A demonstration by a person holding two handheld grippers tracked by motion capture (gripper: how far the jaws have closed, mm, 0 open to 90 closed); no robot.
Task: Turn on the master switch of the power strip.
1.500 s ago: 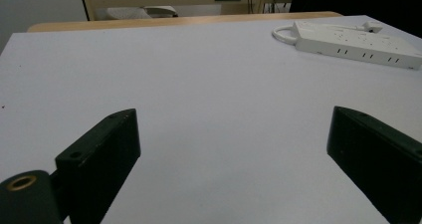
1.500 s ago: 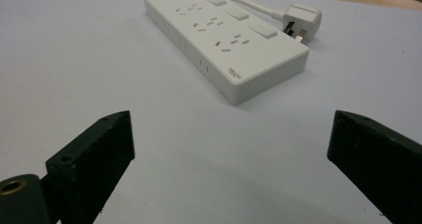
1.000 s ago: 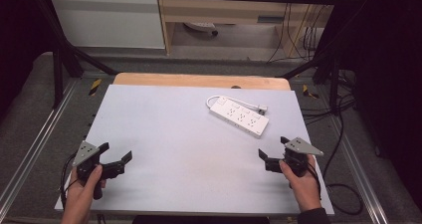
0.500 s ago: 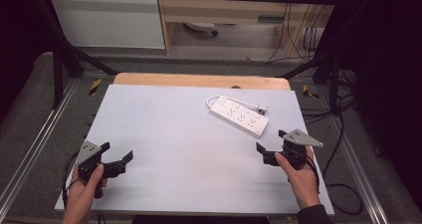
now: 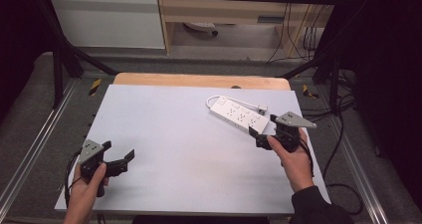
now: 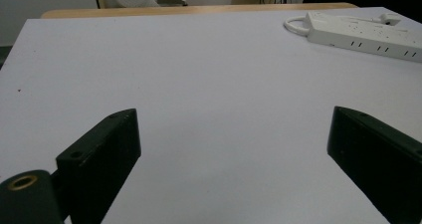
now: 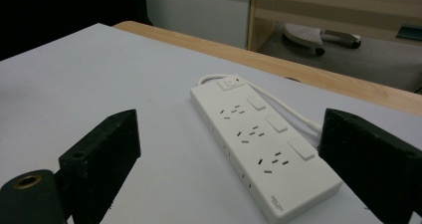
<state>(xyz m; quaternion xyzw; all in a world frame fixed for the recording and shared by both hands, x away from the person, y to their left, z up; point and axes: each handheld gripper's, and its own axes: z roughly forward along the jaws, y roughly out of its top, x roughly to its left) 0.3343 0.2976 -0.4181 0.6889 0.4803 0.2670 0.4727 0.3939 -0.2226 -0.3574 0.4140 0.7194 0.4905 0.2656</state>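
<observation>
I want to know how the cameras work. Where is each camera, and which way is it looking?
High view: sits above the person's side, looking forward and down at the table; both hands show, holding the left gripper and right gripper.
Left gripper view: rides the left gripper, looking low across the table between its open black jaws.
Right gripper view: rides the right gripper, looking between its open jaws at the power strip.
All three views share the power strip.
</observation>
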